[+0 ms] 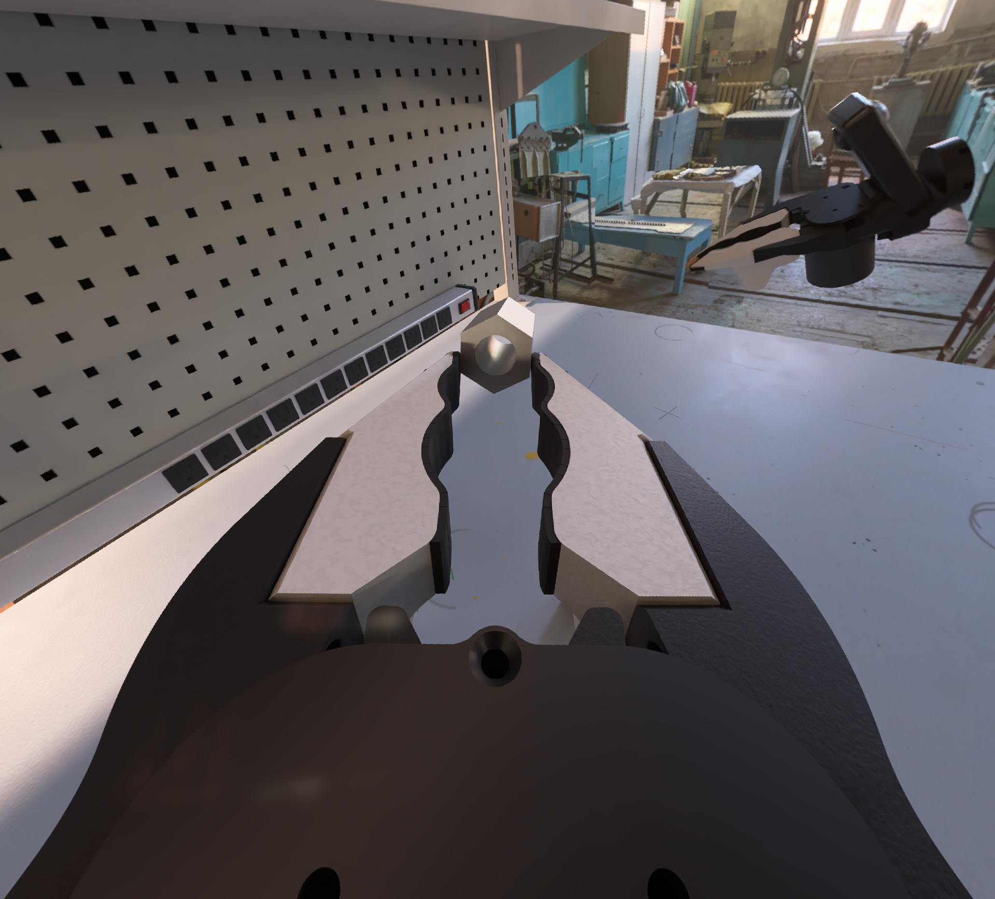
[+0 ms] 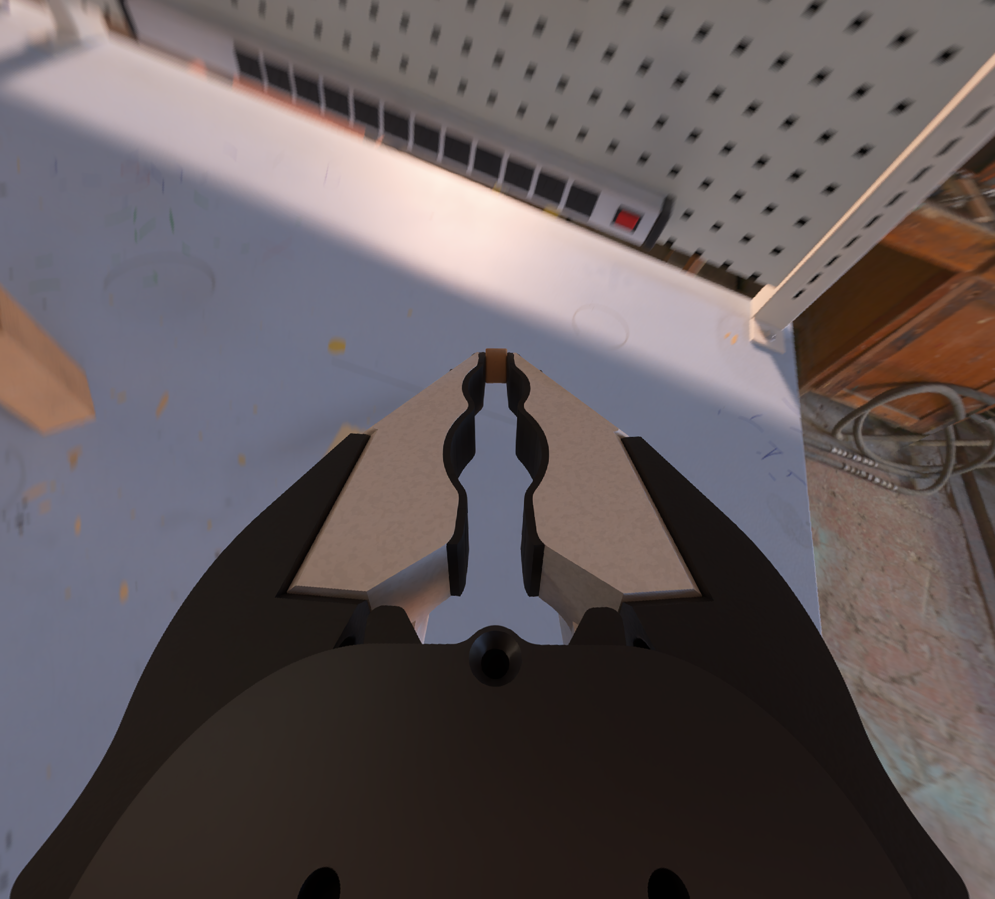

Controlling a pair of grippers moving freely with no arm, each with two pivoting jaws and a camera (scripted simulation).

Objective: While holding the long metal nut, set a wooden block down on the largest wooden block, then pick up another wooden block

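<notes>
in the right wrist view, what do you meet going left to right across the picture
wooden block at the left edge → small wooden block pinched in the right claw tips → red switch at the power strip's end → pegboard's upright post → coiled cable on the floor

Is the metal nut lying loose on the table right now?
No, the long metal nut is pinched between the left gripper's fingertips, held above the table.

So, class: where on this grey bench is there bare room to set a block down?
Free: the grey benchtop between the power strip and the right gripper, out to the upright post. Taken: the left edge, where a large wooden block lies.
</notes>
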